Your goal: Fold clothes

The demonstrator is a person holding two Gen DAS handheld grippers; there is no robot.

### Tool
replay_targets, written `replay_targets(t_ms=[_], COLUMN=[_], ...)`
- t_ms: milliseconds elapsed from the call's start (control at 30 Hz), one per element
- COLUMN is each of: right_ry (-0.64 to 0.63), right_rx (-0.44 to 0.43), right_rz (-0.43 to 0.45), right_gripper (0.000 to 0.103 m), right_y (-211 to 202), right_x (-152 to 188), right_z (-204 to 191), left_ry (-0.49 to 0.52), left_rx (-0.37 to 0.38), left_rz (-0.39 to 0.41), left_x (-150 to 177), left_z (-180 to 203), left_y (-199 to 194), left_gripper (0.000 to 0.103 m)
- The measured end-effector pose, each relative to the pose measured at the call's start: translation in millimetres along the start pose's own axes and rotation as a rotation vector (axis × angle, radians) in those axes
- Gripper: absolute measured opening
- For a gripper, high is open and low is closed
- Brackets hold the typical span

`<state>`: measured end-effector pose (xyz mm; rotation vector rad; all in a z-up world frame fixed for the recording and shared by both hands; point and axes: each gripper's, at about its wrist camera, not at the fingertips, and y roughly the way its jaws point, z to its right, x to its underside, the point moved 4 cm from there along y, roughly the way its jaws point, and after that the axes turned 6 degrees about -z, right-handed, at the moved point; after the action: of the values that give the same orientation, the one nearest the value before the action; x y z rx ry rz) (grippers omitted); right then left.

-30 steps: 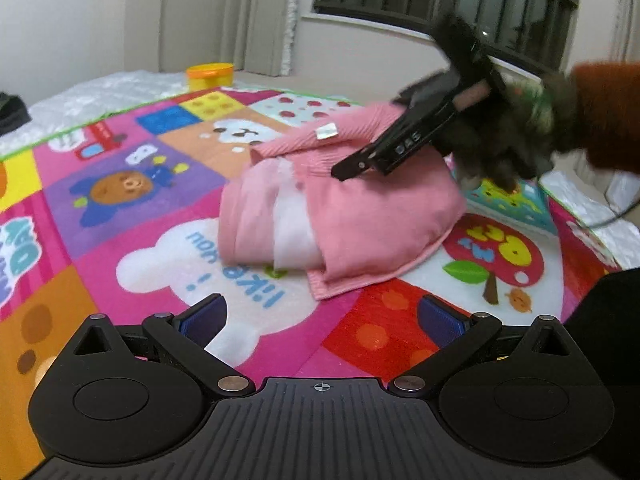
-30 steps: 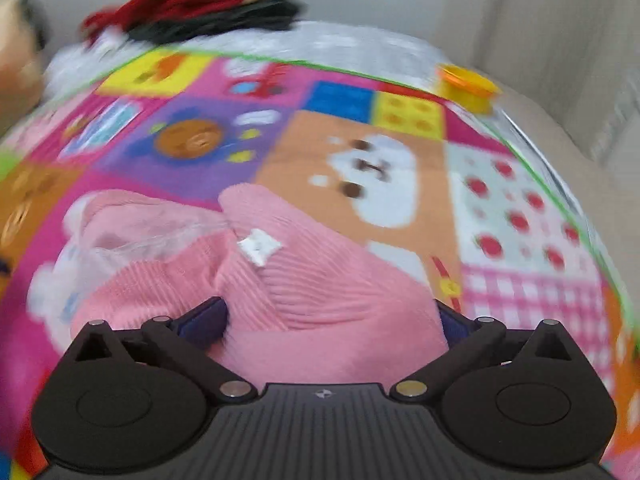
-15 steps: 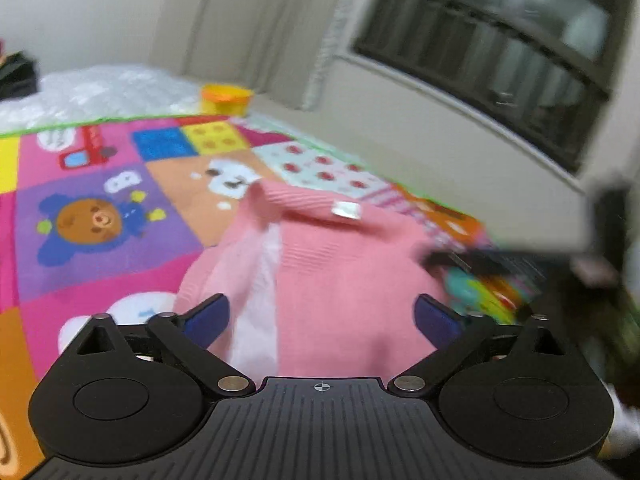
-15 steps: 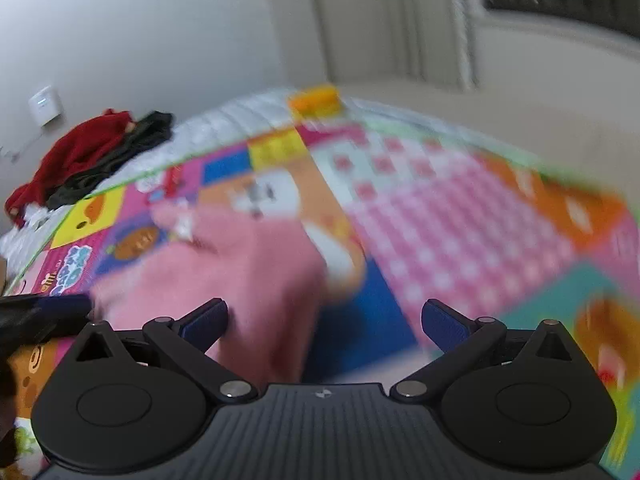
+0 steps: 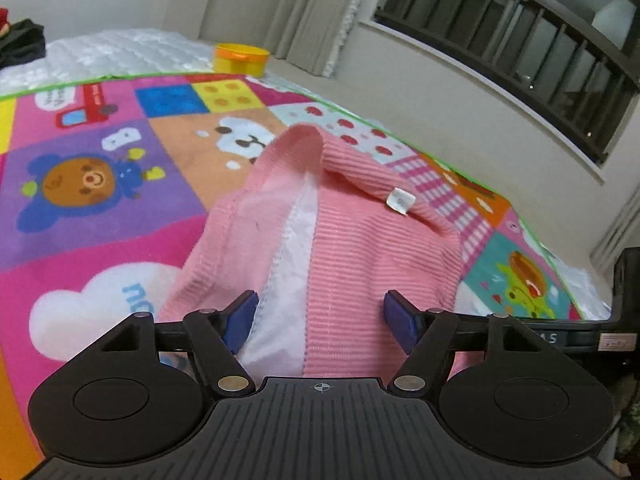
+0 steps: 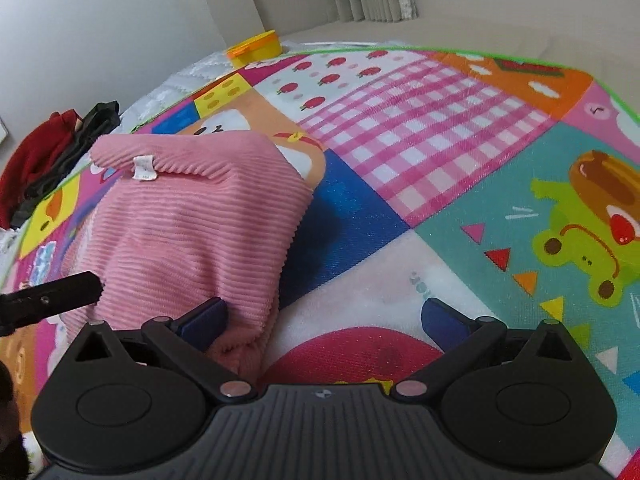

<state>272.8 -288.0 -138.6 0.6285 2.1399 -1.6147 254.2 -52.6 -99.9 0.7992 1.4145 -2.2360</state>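
Note:
A folded pink ribbed garment (image 5: pixel 360 248) with a small white tag (image 5: pixel 400 201) lies on a colourful play mat (image 5: pixel 100 184); its white lining shows on the left side. My left gripper (image 5: pixel 320 322) is open, low at the garment's near edge, with fabric lying between its fingers. In the right wrist view the same garment (image 6: pixel 192 232) lies left of centre. My right gripper (image 6: pixel 324 320) is open beside its near right corner; the left pad (image 6: pixel 206 318) touches the fabric and the right pad is over bare mat. A finger of the left gripper (image 6: pixel 52 300) pokes in from the left.
A yellow-orange tub (image 5: pixel 241 58) stands beyond the mat's far green edge, on white quilted bedding (image 5: pixel 120 52). A pile of red and black clothes (image 6: pixel 48 160) lies at the far left. A barred window (image 5: pixel 520 52) and curtains back the scene. Open mat (image 6: pixel 480 160) lies right of the garment.
Both grippers have come down low at the garment's near edge. The left gripper's fingers stand closer together than before. The right gripper swung off the top of the garment to its right corner.

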Motion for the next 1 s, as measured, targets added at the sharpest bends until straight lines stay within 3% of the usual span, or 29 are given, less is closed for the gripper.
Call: replay_targets(t_ms=[133, 200, 300, 367, 467, 567, 700, 767, 833, 1000], right_ry=[-0.014, 0.009, -0.001, -0.072, -0.147, -0.164, -0.215, -0.231, -0.247, -0.267], right_rx=[0.052, 0.034, -0.049, -0.069, -0.100, -0.158, -0.195, -0.203, -0.215, -0.219], right_rz=[0.007, -0.014, -0.010, 0.056, 0.137, 0.171, 0.237, 0.242, 0.242, 0.244], right_gripper=[0.103, 0.103, 0.103, 0.103, 0.103, 0.103, 0.103, 0.103, 0.103, 0.103], right_y=[-2, -11, -41, -75, -123, -160, -184, -182, -179, -168], right_x=[0, -2, -7, -9, -11, -12, -17, -20, -24, -32], right_z=[-8, -11, -17, -24, -30, -35, -52, -66, -80, -101], left_ry=[0.020, 0.060, 0.157, 0.223, 0.289, 0.353, 0.339, 0.334, 0.329, 0.281], left_rx=[-0.027, -0.065, -0.179, -0.265, -0.303, -0.430, -0.554, -0.570, -0.535, -0.345], left_rz=[-0.001, 0.006, 0.015, 0.020, 0.025, 0.020, 0.037, 0.049, 0.063, 0.141], left_x=[2, 3, 5, 5, 6, -1, -23, -35, -52, -102], left_z=[-6, -6, -8, -11, -23, -35, -36, -23, -2, 56], left_y=[-1, -3, -21, -40, -93, -158, -245, -274, -296, -298], left_gripper=[0.078, 0.083, 0.085, 0.085, 0.087, 0.091, 0.096, 0.098, 0.098, 0.103])
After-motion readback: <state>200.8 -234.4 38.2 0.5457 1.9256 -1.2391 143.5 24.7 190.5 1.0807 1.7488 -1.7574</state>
